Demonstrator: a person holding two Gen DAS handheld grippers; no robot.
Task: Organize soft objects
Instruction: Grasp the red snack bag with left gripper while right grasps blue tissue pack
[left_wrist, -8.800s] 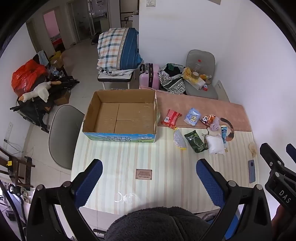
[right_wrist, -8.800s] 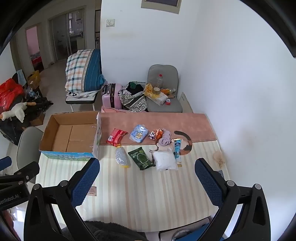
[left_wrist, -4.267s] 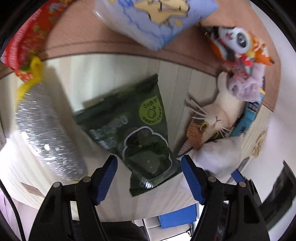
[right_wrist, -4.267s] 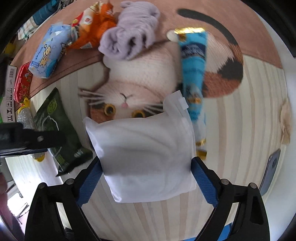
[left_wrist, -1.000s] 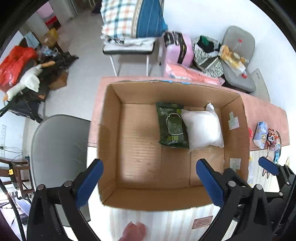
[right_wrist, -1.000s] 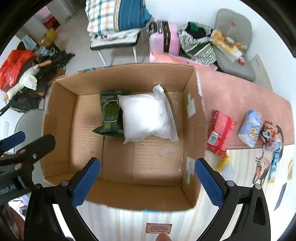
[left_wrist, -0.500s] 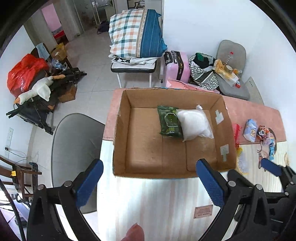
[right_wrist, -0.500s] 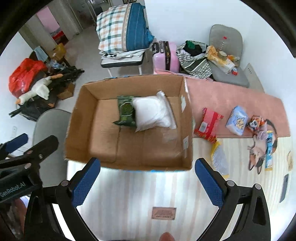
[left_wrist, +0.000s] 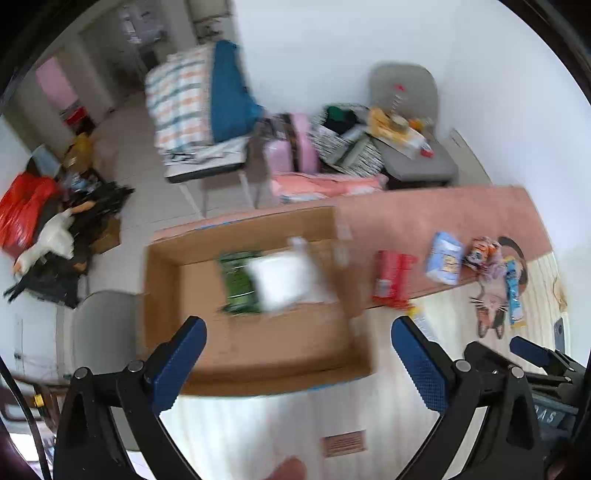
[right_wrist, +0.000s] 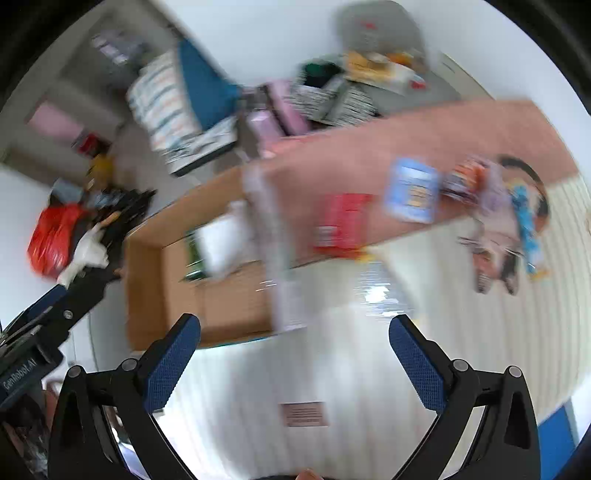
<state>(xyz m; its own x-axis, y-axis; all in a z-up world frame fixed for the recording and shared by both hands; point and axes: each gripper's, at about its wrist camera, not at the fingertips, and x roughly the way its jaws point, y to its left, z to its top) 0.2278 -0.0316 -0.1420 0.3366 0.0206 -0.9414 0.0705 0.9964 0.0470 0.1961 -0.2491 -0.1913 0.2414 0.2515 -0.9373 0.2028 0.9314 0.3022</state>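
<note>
Both claws, left (left_wrist: 297, 354) and right (right_wrist: 294, 350), hang spread and empty above the bench (right_wrist: 369, 369). Green and white packs (left_wrist: 280, 280) lie in the box (left_wrist: 258, 354). Next: fetch the red packet (right_wrist: 341, 221).

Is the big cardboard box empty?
No. The brown cardboard box holds a green packet and a white soft pouch.

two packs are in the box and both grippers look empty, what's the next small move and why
Probably swing the right gripper down over the silver pack and close on it. Both grippers are open and hold nothing, the green pack and white pack already lie in the cardboard box, and the silver pack is the loose item nearest that gripper.
</note>
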